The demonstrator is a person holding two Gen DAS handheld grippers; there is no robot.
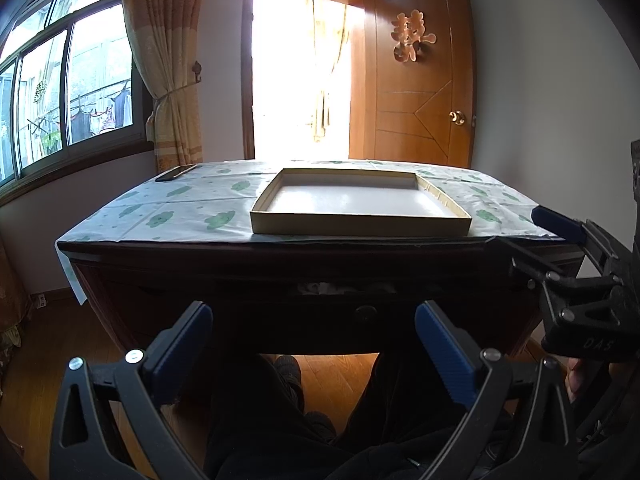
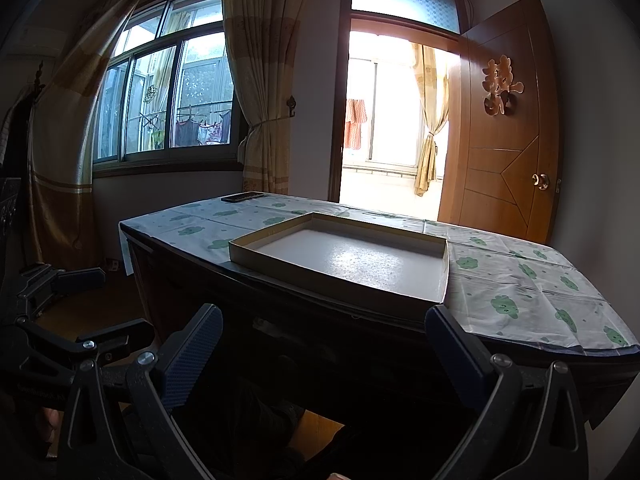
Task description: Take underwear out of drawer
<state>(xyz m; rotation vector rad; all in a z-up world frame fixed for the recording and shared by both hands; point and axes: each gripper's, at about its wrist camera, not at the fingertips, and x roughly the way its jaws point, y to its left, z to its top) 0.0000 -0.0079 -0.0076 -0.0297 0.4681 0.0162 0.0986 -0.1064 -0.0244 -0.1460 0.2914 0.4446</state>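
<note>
Both the left gripper [image 1: 312,344] and the right gripper [image 2: 324,344] are held wide and empty before the bench [image 1: 132,208], whose drawer [image 1: 320,312] is seen slightly ajar, pale underwear [image 1: 320,288] glimpsed in the gap above its knob [image 1: 365,313].

Drawer [image 1: 344,289] contents mostly hidden in shadow, only a pale cloth sliver; right claw [image 1: 560,232] cut off at frame edge.

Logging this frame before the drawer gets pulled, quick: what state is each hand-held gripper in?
Left hand-held gripper: open, holding nothing.
Right hand-held gripper: open, holding nothing.
</note>
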